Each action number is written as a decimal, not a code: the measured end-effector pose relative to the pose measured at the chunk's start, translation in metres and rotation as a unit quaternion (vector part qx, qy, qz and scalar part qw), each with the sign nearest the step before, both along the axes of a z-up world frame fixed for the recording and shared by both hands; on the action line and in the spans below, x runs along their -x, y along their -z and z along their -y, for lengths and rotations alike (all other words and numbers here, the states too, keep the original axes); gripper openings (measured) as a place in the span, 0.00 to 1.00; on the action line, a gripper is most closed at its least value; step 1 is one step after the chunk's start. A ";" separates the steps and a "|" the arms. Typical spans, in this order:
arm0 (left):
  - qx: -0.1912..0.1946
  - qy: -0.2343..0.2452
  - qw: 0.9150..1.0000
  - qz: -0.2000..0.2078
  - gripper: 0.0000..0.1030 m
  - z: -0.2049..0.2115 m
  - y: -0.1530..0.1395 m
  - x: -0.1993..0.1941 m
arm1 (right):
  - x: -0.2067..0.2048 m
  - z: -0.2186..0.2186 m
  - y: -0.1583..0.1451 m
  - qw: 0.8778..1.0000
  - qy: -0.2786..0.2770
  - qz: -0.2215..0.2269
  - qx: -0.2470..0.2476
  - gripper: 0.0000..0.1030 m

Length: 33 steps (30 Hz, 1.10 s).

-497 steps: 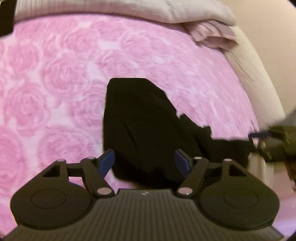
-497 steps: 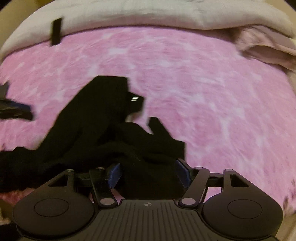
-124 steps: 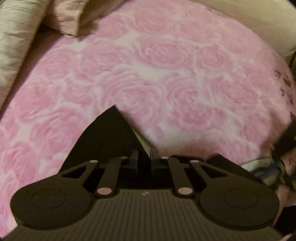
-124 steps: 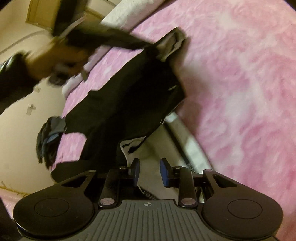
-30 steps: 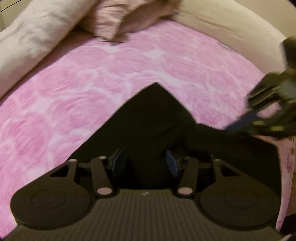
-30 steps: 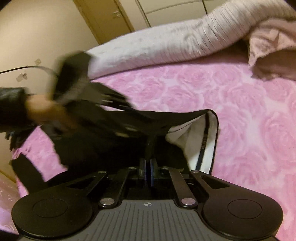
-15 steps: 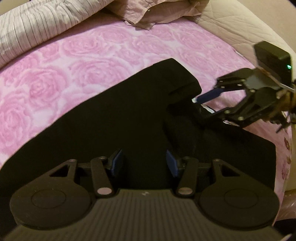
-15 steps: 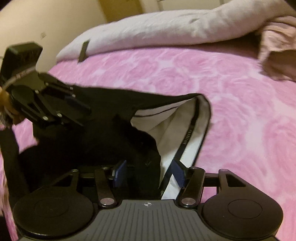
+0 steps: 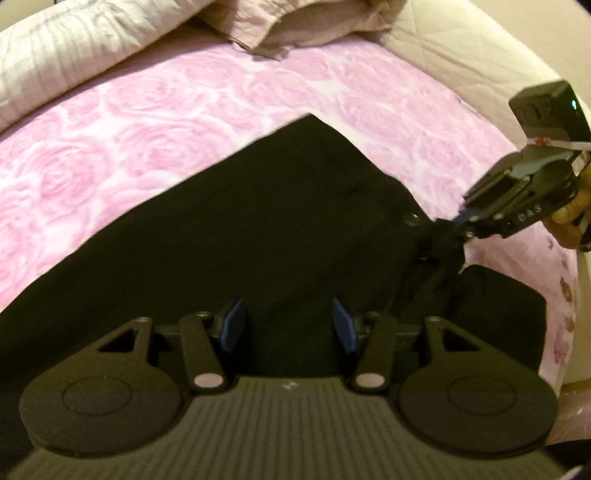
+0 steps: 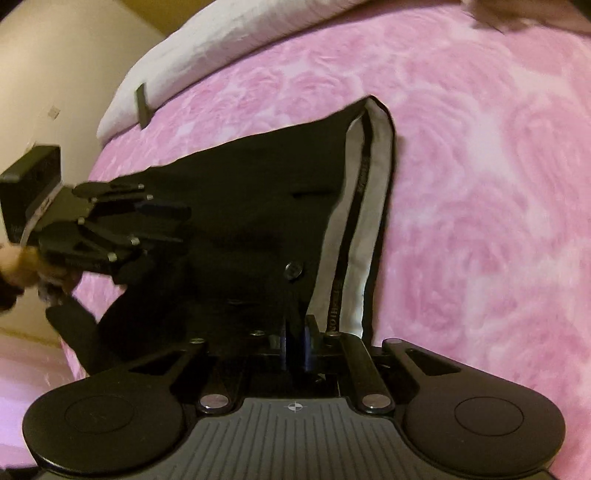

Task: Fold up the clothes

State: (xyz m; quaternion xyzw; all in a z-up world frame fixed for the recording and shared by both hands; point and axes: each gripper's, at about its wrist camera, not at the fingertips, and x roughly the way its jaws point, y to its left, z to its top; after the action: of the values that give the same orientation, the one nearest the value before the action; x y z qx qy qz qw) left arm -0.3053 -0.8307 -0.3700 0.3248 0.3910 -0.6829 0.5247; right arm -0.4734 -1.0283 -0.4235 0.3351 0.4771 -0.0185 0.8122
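Between my right gripper's (image 10: 294, 345) blue pads a pinch of black cloth is clamped near the fly of the black trousers (image 10: 236, 229), just below their metal button (image 10: 294, 270), the jaws closing hard onto the fabric. My left gripper (image 9: 287, 325) hangs half open above the dark seat of the same garment, pads apart and pressing on nothing. The trousers lie spread on the pink rose-patterned blanket (image 10: 480, 166), their waistband flipped so the pale lining with its printed black stripe (image 10: 364, 236) faces up. I judge the risk to be in that small bite: only a little cloth is held, so a pull could slip it free, or drag one layer and bunch the rest, leaving the lining turned out. The plush blanket may also cling and hold the fabric back. The trouser cloth looks smooth, matte and limp; the blanket is fleecy with raised swirls; a striped grey duvet (image 9: 74, 51) and a wrinkled pillow (image 9: 295, 22) sit beyond.
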 end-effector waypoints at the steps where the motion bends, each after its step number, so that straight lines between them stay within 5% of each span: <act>1: -0.001 0.003 1.000 0.005 0.46 0.001 0.001 0.003 | -0.004 0.001 0.004 1.000 0.010 0.000 0.005 0.07; 2: -0.003 0.005 1.000 0.011 0.46 0.002 0.002 0.007 | -0.008 0.002 0.007 1.000 0.019 0.001 0.008 0.10; 5: -0.001 0.013 1.000 0.024 0.46 0.001 0.001 0.013 | -0.003 0.001 0.002 0.998 0.039 0.008 0.040 0.49; 14: 0.001 -0.017 1.000 0.014 0.46 -0.016 0.002 0.005 | 0.022 -0.021 -0.003 0.997 0.024 0.029 0.061 0.52; 16: 0.002 -0.018 1.000 0.011 0.46 -0.019 0.003 0.006 | 0.017 -0.021 0.002 0.997 0.020 0.024 0.065 0.44; 17: 0.002 -0.017 1.000 0.013 0.46 -0.021 0.003 0.007 | 0.014 -0.021 0.004 0.997 0.017 0.019 0.067 0.19; 20: 0.002 -0.019 1.000 0.013 0.46 -0.030 -0.002 0.005 | 0.019 -0.025 -0.006 0.997 0.009 0.010 0.080 0.03; 27: 0.012 -0.054 0.998 0.025 0.46 -0.065 -0.022 -0.014 | 0.019 -0.042 -0.057 0.990 -0.014 0.051 0.128 0.01; 33: -0.002 -0.111 0.992 0.053 0.46 -0.115 -0.030 -0.043 | -0.025 -0.021 -0.010 0.987 -0.032 0.008 0.155 0.01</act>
State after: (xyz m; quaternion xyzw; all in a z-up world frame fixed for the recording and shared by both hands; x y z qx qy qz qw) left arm -0.2618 -0.7161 -0.3402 0.3156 0.3975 -0.6017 0.6167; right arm -0.4479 -1.0072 -0.4140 0.1904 0.4723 -0.0637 0.8583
